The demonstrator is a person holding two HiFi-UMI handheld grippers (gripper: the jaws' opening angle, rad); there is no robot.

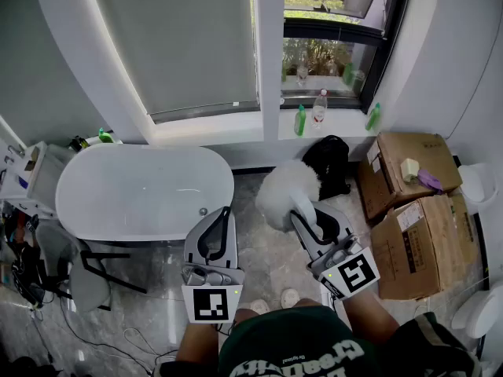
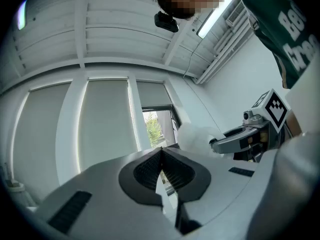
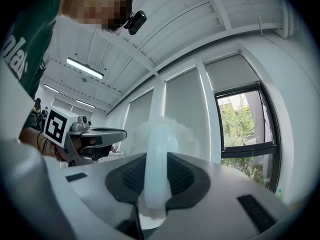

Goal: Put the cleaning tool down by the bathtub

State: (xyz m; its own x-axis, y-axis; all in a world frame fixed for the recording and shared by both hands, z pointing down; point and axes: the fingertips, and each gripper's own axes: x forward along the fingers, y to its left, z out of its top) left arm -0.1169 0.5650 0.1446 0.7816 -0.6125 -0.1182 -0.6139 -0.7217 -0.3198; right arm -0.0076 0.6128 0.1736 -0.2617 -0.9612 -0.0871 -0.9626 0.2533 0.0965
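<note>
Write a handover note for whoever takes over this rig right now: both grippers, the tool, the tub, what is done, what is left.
Left gripper: jaws together, nothing between them.
Right gripper: jaws shut on the handle of the cleaning tool, a white fluffy duster held out in front, roughly level.
Bathtub: ahead on the left; the tool is to its right, not set down.
Done: tool in hand, near the tub.
Left: lower it to the floor beside the tub and open the right jaws.

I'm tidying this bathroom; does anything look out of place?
On the floor, cardboard boxes piled right of the bathtub and loose cables trailing at lower left look like clutter for a bathroom.
</note>
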